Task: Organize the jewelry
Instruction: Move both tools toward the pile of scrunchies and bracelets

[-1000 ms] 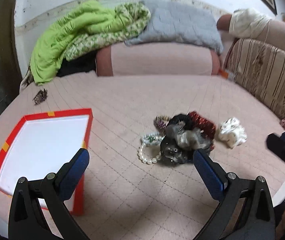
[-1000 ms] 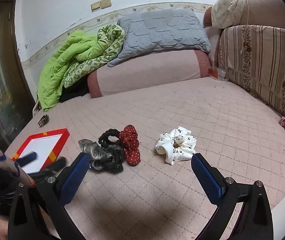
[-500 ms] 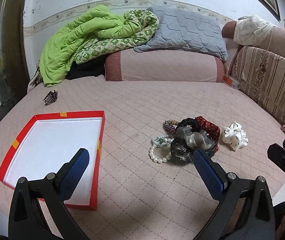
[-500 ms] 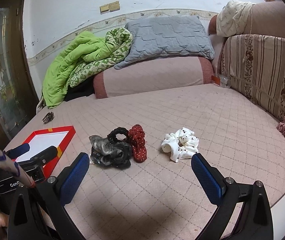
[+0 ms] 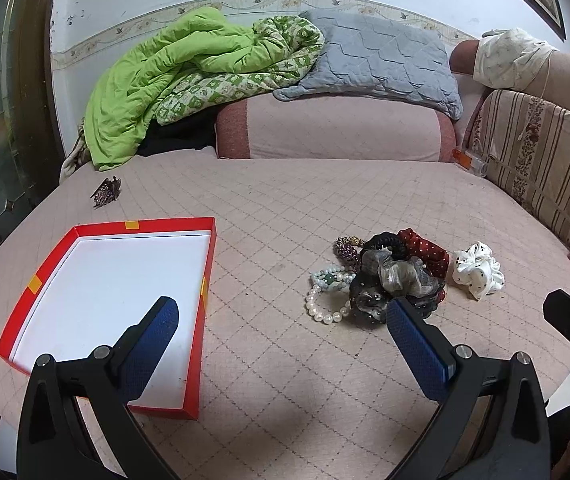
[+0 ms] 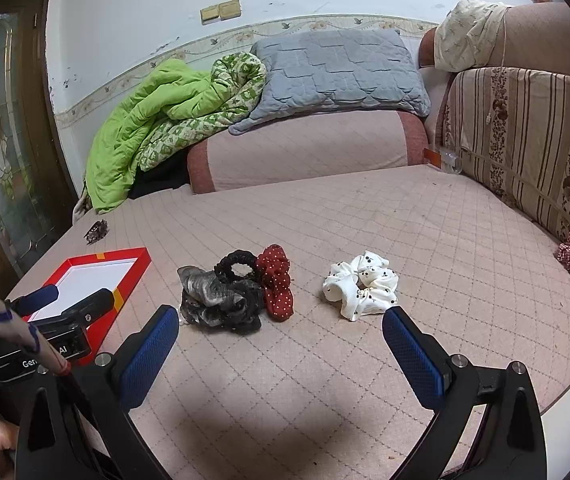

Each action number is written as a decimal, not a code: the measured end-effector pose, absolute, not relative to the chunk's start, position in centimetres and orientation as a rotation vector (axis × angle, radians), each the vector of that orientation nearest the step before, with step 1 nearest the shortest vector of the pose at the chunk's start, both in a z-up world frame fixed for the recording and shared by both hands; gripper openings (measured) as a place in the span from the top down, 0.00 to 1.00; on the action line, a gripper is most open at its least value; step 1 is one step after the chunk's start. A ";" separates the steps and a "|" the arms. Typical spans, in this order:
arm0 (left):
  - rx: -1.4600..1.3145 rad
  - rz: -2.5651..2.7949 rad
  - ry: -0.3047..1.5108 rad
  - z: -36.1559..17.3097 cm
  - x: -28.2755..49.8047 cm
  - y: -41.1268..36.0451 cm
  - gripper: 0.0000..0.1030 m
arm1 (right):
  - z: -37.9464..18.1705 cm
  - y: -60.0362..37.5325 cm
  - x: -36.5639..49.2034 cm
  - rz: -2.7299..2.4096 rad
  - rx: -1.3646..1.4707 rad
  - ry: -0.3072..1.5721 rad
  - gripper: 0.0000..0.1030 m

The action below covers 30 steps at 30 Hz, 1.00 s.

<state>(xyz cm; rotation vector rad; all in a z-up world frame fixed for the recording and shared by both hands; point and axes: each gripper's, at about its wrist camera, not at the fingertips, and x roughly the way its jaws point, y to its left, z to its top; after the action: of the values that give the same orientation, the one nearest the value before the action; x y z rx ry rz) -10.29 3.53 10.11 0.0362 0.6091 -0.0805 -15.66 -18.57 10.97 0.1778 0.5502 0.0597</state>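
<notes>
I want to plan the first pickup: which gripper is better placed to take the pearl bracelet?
Left. The left gripper is open, with the pearl bracelet just ahead; from the right wrist view the scrunchie pile hides it.

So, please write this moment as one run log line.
left tool: open, empty | right tool: open, empty | red tray: empty | pearl bracelet, scrunchie pile: on bed

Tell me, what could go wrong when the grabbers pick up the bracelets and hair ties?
The pearl bracelet lies partly under the grey scrunchie, so one grab might drag both. The pile is tangled; the red dotted scrunchie could come along too. The red tray has low walls, so a dropped bracelet might bounce out.
</notes>
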 end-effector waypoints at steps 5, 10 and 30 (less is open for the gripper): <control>0.040 -0.077 0.614 9.9 -10.2 3.5 0.00 | 10.9 -18.7 -15.5 0.063 0.173 0.555 0.00; 0.043 -0.082 0.621 9.7 -10.1 3.4 0.00 | 10.9 -18.7 -15.5 0.064 0.171 0.560 0.00; -0.003 -0.078 0.697 8.1 -8.6 4.6 0.00 | 10.2 -20.6 -14.9 0.045 0.202 0.581 0.00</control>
<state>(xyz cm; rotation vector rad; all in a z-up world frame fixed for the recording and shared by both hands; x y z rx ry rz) -8.56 4.57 8.13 -0.0029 0.6969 -0.0776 -14.87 -20.64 10.21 0.2021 0.5805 0.0448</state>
